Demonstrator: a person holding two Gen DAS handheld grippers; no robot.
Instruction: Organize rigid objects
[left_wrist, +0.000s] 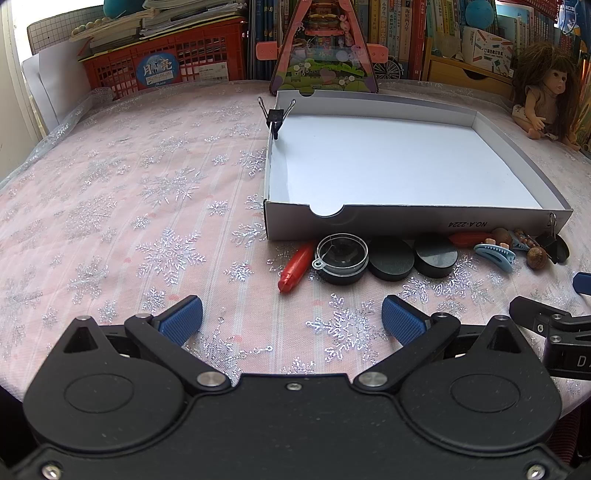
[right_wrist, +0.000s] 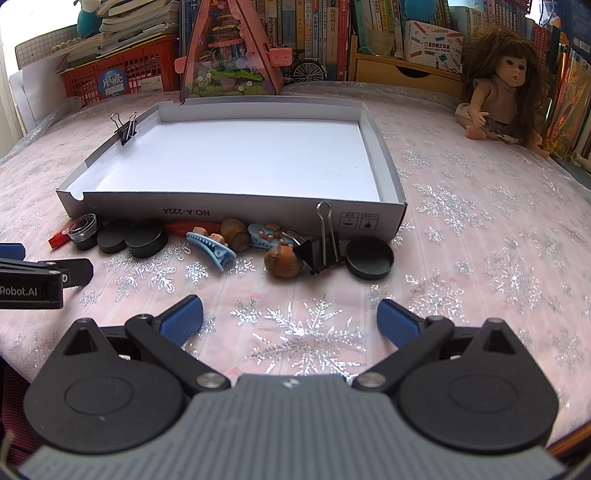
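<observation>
White cardboard tray (right_wrist: 236, 166) sits on the table (right_wrist: 480, 221), with binder clips on its left wall (right_wrist: 125, 129) and near front corner (right_wrist: 325, 236). Along its front wall lies a row of small things: a red pen-like stick (left_wrist: 295, 267), a clear-lidded round case (left_wrist: 341, 258), two black discs (left_wrist: 413, 260), a blue hair clip (right_wrist: 210, 249), walnuts (right_wrist: 282, 260) and a black lid (right_wrist: 369, 256). Left gripper (left_wrist: 291, 319) and right gripper (right_wrist: 290, 317) both gape wide, empty, above the cloth near the row.
</observation>
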